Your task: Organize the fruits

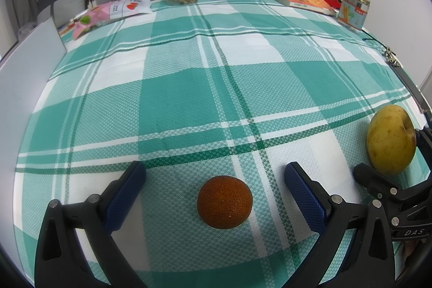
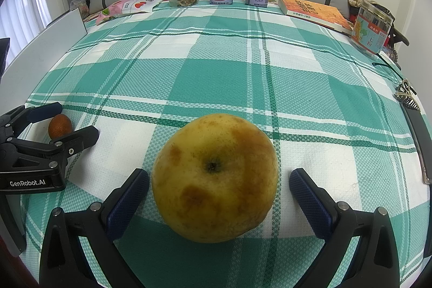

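Holding both tools spread wide, I had the left gripper [image 1: 216, 180] around the small orange [image 1: 224, 201] and the right gripper [image 2: 219, 185] around the yellow apple [image 2: 214, 177], neither pad touching, on the checked cloth [image 1: 189, 88].

Both grippers: black frames, silver screws, 2 blue textured pads [image 1: 127, 196], white "GenRobot.AI" lettering.

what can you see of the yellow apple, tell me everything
The yellow apple is large and round, with matte yellow skin, fine speckles and several brown, bruise-like patches. One dark dimpled end, with no stem showing, faces the right wrist camera, so it appears to lie on its side. It rests on the green and white checked cloth, between the open jaws of the right gripper, which do not seem to press it. The left wrist view shows it at the far right, apart from the small orange fruit.
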`<state>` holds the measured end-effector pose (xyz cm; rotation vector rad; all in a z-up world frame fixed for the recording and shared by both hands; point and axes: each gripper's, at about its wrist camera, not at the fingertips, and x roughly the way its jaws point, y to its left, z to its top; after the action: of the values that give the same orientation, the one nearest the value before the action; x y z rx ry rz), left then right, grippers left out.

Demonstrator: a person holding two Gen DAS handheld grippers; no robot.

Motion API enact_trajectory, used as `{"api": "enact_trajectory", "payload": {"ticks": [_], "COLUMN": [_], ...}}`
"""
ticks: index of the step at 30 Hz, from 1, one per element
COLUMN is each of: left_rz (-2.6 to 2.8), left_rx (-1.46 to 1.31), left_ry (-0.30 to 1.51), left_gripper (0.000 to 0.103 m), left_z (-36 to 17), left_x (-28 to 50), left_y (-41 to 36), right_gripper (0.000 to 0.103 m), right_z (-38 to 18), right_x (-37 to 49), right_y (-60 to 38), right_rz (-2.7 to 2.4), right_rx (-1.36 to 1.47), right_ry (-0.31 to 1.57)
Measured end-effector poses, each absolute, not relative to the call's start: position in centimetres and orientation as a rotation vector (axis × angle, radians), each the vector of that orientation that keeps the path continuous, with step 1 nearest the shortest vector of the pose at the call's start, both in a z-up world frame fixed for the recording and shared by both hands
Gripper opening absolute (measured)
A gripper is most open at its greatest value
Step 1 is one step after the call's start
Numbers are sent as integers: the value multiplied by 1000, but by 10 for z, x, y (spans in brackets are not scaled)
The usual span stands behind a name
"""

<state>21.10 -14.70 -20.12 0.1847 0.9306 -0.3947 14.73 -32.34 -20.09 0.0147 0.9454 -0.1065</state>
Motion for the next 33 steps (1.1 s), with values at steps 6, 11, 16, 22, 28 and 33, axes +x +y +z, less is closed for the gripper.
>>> {"api": "enact_trajectory", "payload": {"ticks": [6, 11, 16, 22, 28, 33], "left_rz": [-395, -395, -395, -395, -395, -395], "left_rx": [185, 185, 185, 184, 184, 184], "left_ry": [931, 931, 931, 931, 931, 931], "left_gripper": [103, 103, 103, 103, 103, 103], "left_z": [-201, -201, -201, -201, -201, -201], "left_x": [210, 210, 210, 210, 211, 211], "left_y": [-147, -147, -147, -148, -147, -147], "right_gripper": [103, 103, 103, 103, 103, 103], "right_z": [-201, -201, -201, -201, -201, -201], "right_x": [147, 146, 145, 145, 145, 145], "right_y": [-323, -321, -320, -320, -320, -320], "right_rz": [-123, -126, -123, -123, -122, -122], "right_rx": [13, 19, 20, 20, 20, 20], "right_ry": [944, 944, 944, 944, 944, 944]}}
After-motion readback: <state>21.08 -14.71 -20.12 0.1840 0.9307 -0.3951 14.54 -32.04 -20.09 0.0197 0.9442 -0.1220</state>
